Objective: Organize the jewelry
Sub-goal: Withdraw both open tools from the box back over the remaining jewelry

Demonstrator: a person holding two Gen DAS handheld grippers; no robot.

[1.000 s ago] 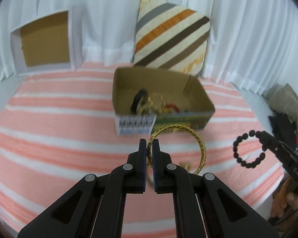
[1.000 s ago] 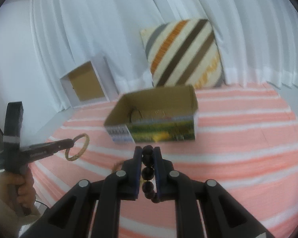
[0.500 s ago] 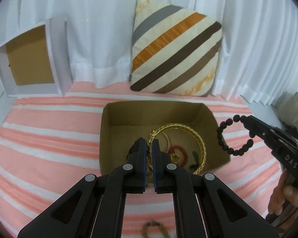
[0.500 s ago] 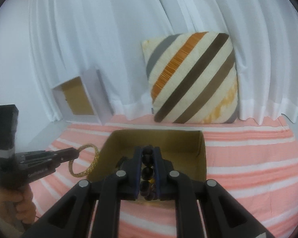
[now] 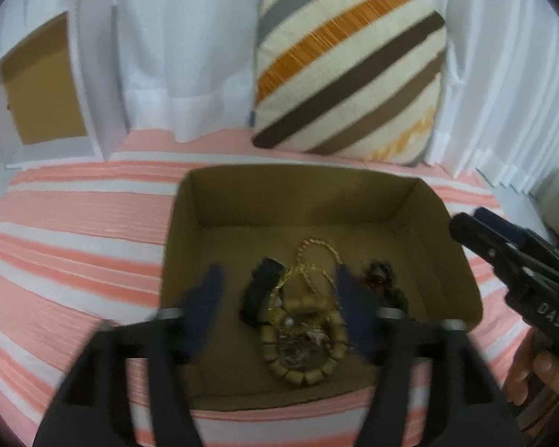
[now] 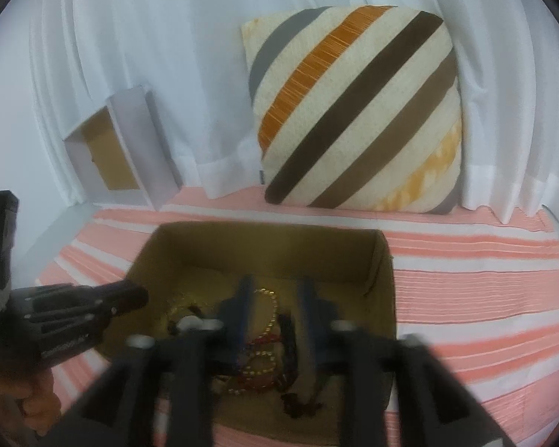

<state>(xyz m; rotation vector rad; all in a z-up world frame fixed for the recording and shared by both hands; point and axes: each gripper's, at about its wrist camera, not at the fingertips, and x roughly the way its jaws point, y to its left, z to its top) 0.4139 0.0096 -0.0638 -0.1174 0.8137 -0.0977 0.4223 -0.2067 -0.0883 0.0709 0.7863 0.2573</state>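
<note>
An open cardboard box lies on a pink-striped cover and holds a heap of jewelry. In the heap are a wooden-bead bracelet, a gold chain, a black band and dark beads. My left gripper hangs over the box, its jaws opening with nothing pinched between them. My right gripper is also over the box, jaws opening, with a gold bead string and red beads lying below the gap. Motion blur smears both pairs of fingers.
A striped cushion leans on white curtains behind the box. A white carton with a brown inside stands at the back left. A hand holds the right gripper; another hand holds the left.
Both grippers moved forward and down over the box. The left was shut on a gold bangle and the right on a black bead bracelet; both jaws have now parted and hold neither piece.
</note>
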